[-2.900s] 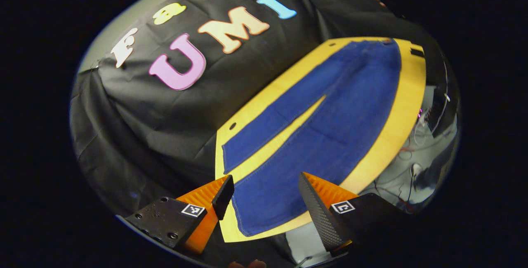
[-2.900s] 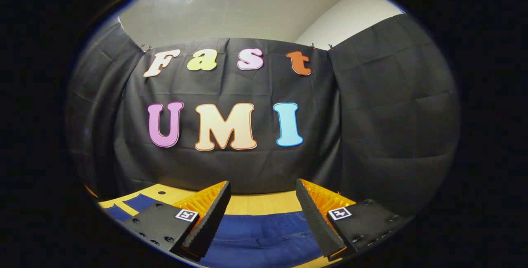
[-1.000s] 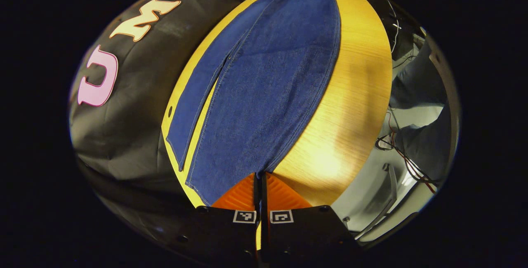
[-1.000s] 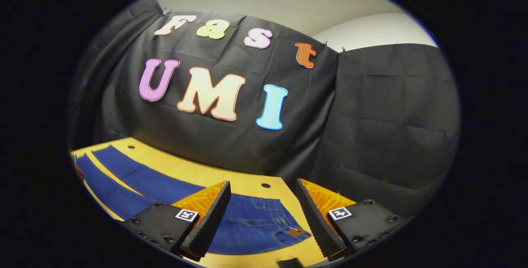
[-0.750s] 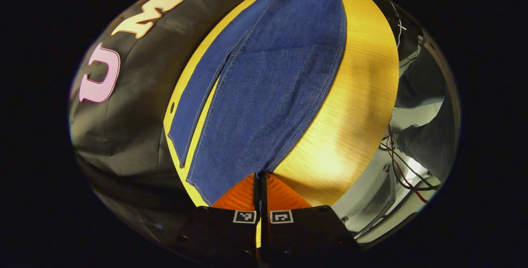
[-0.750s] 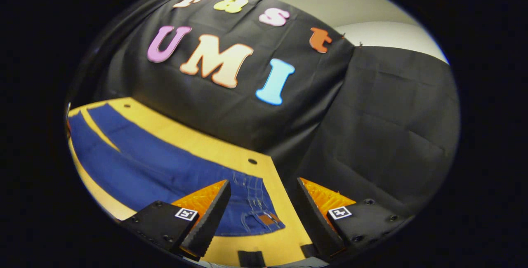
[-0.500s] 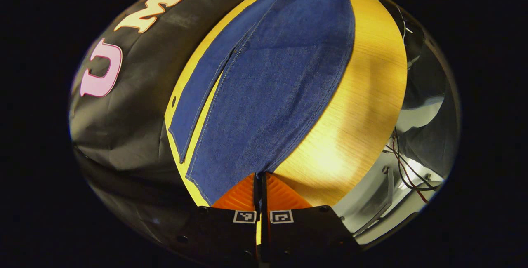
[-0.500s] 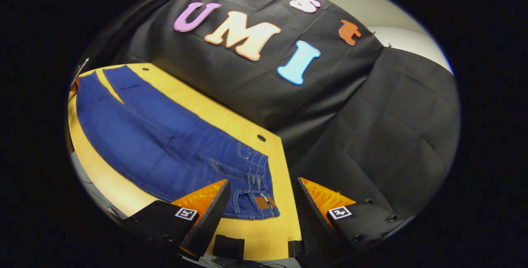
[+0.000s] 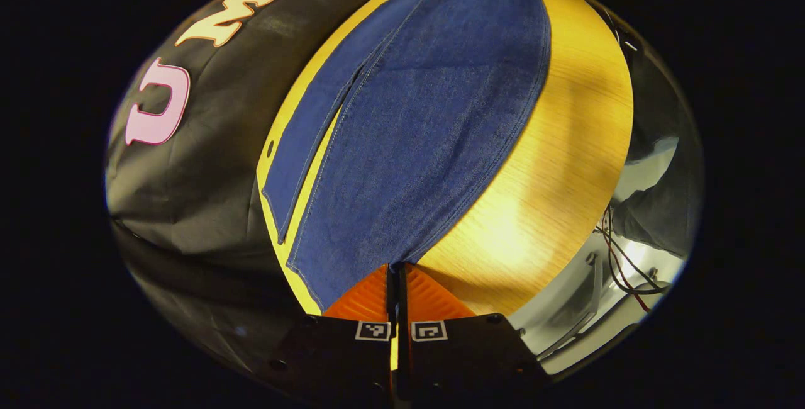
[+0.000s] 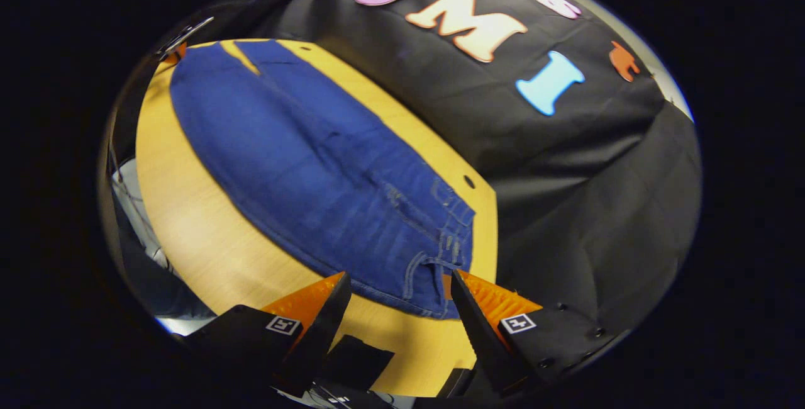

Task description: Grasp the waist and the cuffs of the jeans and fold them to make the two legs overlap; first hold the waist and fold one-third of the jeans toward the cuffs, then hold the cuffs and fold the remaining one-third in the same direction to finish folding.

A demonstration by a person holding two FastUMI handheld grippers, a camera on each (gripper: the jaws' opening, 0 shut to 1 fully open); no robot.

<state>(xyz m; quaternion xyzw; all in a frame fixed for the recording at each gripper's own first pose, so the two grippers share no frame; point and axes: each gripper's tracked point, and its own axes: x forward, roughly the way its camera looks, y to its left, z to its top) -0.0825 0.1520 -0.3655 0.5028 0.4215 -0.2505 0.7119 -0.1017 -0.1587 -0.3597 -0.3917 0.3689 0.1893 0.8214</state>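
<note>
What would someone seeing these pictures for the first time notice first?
The long dark blue denim jeans spread flat along the yellow wooden table, legs slightly apart. In the left gripper view, the left gripper is closed on a cuff corner at the table's near edge. In the right gripper view, the right gripper hangs open over the waist.

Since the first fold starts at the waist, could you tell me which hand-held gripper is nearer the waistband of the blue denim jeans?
Right. The right hand-held gripper hovers open over the waistband; the left hand-held gripper is shut on a cuff corner.
</note>
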